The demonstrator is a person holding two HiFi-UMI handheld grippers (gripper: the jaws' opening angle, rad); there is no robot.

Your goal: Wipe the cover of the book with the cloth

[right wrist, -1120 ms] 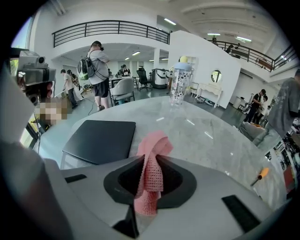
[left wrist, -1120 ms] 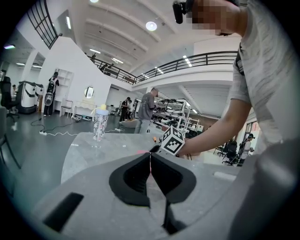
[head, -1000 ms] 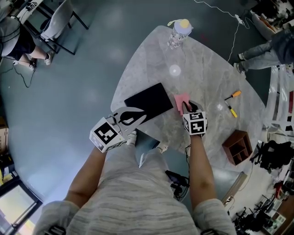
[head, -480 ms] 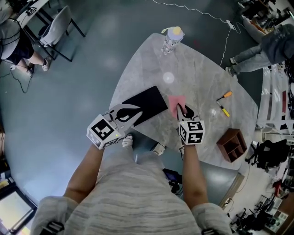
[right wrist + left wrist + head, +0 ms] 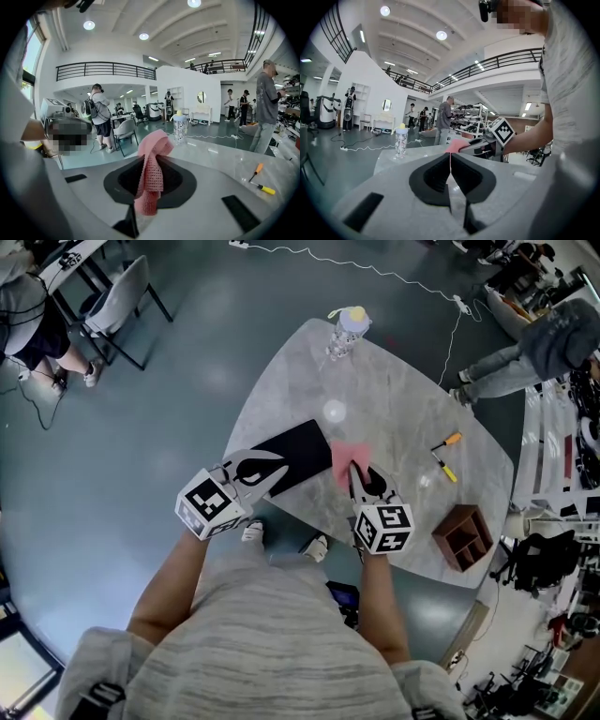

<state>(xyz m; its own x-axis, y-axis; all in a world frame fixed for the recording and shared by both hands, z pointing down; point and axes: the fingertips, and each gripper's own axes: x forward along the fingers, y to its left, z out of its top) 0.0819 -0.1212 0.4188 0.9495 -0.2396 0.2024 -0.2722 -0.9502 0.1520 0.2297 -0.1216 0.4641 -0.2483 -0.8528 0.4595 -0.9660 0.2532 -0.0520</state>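
Note:
A black book (image 5: 292, 454) lies on the grey marble table (image 5: 403, 390) near its front edge. A pink cloth (image 5: 344, 457) hangs just right of the book, with my right gripper (image 5: 359, 474) shut on it. In the right gripper view the cloth (image 5: 152, 174) bunches up and droops between the jaws. My left gripper (image 5: 260, 469) sits at the book's near left end, its jaws shut with nothing between them. From the left gripper view (image 5: 450, 161) the book is hidden; the cloth (image 5: 456, 145) and right gripper (image 5: 480, 146) show beyond.
A clear bottle with a yellow cap (image 5: 345, 330) stands at the table's far end. Two screwdrivers (image 5: 445, 442) (image 5: 442, 472) lie to the right, and a brown wooden box (image 5: 461, 537) sits at the right front. A chair (image 5: 120, 298) and people stand around the table.
My right gripper has carried the pink cloth left, from the bare table toward the book's right edge. The left gripper stays by the book's near left end.

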